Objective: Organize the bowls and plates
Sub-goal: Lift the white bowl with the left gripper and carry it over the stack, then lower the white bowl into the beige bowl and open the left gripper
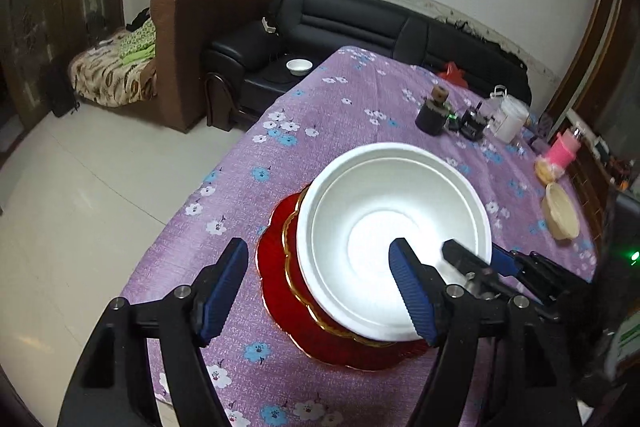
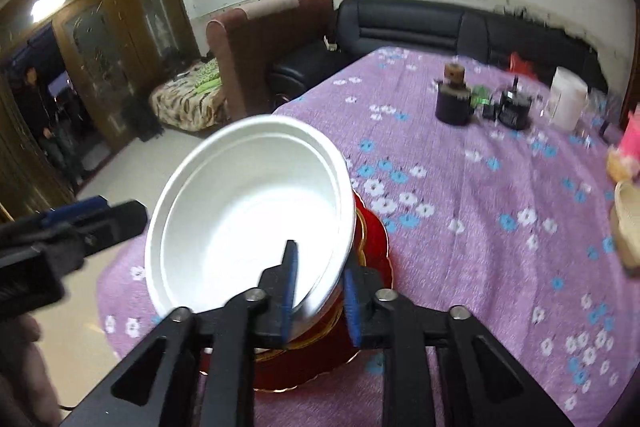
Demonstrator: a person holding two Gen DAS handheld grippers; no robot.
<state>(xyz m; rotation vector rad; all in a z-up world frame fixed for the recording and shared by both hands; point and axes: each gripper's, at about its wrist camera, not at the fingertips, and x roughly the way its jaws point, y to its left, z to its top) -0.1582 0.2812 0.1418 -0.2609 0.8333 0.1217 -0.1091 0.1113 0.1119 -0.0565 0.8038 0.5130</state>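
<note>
A big white bowl sits tilted on a red plate with a gold rim on the purple flowered tablecloth. My right gripper is shut on the bowl's near rim, one finger inside, one outside; it also shows in the left wrist view at the bowl's right edge. My left gripper is open and empty, its fingers spread over the bowl's near left side. The red plate lies under the bowl in the right wrist view.
A cream bowl and a pink object stand at the table's right edge. A dark jar, black items and a white container stand at the back. A small white bowl rests on the black sofa.
</note>
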